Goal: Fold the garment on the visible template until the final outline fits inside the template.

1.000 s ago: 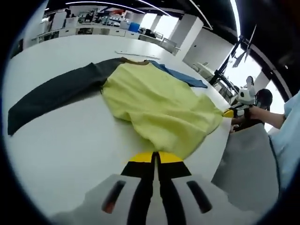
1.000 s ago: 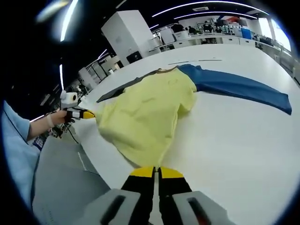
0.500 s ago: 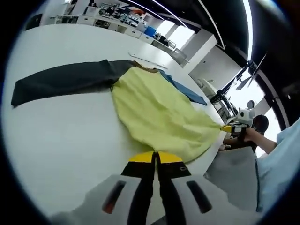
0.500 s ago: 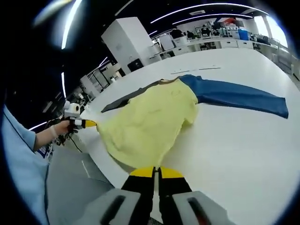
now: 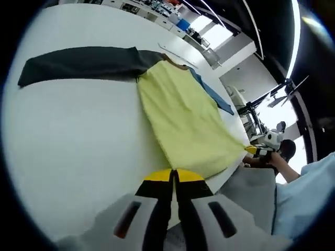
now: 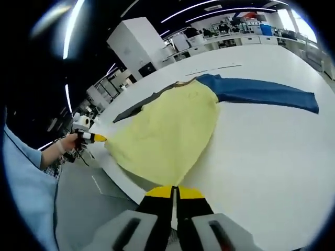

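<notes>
White table (image 5: 68, 146), upper frame: our long-sleeved garment (image 5: 183, 120), yellow body, dark and blue sleeves, lies stretched flat.
Left gripper (image 5: 173, 178) and right gripper (image 6: 173, 192) each pinch a hem corner; we judge folding comes next, hem toward collar.

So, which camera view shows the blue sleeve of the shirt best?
The right gripper view: there the blue sleeve lies flat on the white table, visible in full from shoulder to cuff. In the left gripper view the same sleeve is only a narrow strip behind the yellow body of the shirt.
</notes>
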`<move>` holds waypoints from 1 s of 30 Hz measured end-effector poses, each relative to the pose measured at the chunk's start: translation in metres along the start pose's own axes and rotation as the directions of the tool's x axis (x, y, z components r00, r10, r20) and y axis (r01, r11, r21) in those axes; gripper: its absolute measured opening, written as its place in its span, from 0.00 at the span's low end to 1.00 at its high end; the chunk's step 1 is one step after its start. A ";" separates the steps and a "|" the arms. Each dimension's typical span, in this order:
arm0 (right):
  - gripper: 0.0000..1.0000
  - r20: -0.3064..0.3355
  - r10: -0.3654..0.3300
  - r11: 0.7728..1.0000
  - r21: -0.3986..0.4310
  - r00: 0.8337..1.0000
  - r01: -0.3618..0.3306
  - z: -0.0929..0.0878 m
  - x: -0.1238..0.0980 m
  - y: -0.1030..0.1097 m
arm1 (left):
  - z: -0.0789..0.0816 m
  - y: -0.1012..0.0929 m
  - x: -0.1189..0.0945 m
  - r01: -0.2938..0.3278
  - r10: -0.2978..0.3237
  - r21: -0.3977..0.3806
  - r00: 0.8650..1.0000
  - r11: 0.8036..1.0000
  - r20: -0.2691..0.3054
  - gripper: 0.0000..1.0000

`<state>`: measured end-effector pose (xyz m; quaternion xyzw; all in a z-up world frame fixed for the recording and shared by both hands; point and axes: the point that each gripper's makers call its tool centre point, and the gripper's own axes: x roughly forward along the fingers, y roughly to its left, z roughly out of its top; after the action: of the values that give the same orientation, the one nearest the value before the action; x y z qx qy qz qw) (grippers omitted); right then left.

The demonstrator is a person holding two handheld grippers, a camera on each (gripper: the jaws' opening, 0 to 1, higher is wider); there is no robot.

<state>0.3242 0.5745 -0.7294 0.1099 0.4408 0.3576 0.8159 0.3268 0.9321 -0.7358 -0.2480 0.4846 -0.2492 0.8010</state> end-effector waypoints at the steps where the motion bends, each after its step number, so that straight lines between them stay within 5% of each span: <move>1: 0.00 -0.017 -0.002 1.000 0.011 1.000 0.002 -0.006 0.003 0.000 | -0.003 0.002 0.002 -0.002 0.002 -0.003 1.000 1.000 -0.011 0.00; 10: 0.00 -0.069 -0.024 1.000 -0.002 0.997 0.024 -0.020 0.011 -0.015 | -0.018 0.016 0.017 -0.076 0.078 0.030 0.994 0.997 -0.076 0.00; 16: 0.00 -0.072 -0.027 1.000 -0.001 0.997 0.027 -0.021 0.012 -0.018 | -0.021 0.016 0.021 -0.070 0.082 0.167 0.995 0.983 -0.062 0.00; 24: 0.00 -0.050 -0.007 1.000 -0.004 0.999 0.007 -0.019 0.011 -0.017 | -0.021 0.015 0.012 -0.029 0.031 0.094 0.999 0.995 -0.019 0.16; 30: 0.04 -0.027 -0.026 0.999 0.028 0.999 0.027 -0.017 0.011 -0.024 | -0.037 0.010 0.012 -0.016 0.020 0.066 0.998 0.998 -0.057 0.11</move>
<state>0.3262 0.5621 -0.7579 0.1110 0.4581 0.3419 0.8130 0.3001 0.9258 -0.7650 -0.2100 0.5013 -0.2650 0.7965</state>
